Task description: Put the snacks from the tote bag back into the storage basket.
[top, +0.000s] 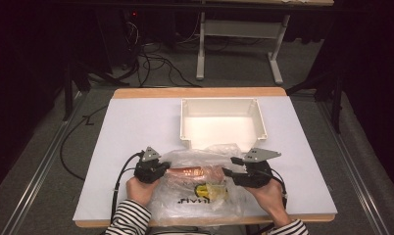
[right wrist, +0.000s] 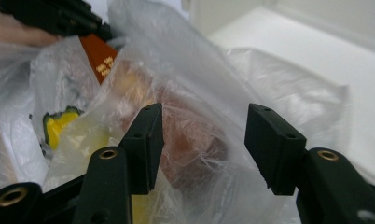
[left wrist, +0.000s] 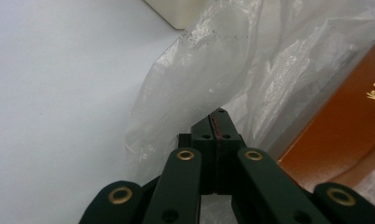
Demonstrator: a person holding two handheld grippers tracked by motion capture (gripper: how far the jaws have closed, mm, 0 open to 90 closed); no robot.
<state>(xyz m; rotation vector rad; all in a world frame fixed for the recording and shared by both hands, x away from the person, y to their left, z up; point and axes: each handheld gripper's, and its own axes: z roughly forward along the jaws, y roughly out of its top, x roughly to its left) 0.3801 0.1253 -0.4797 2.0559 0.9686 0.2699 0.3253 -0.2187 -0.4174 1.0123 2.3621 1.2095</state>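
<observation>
So the bag (top: 197,181) is lying crumpled at the near edge of the table (top: 136,127), just in front of the white bin (top: 222,122), with its far folds touching the bin's near wall. An orange box (top: 187,172) and something yellow (top: 207,190) can be seen through the plastic.

The left gripper (top: 158,169) is held at the bag's left end, pointed sideways toward the bag's middle, roughly level with the table. The left hand (top: 138,188) is wrapped around it from below, striped sleeve coming in from the near edge. In the left gripper view the jaws are pressed fully together and a fold of the bag (left wrist: 213,84) is pinched at their tips, with the box (left wrist: 344,126) just to the side behind the film.

The right gripper (top: 232,166) is held at the bag's right end, pointed back toward the left one, so the two face each other across the bag. The right hand (top: 268,193) is cupped under it, wrist angled in from the near right. Its jaws are spread well apart, nothing gripped: in the right gripper view the pads (right wrist: 146,140) are seen clear of the plastic (right wrist: 199,130), which bulges in the gap beyond them. The left gripper (right wrist: 59,18) is visible at the bag's far end there too, next to the box (right wrist: 99,56).
</observation>
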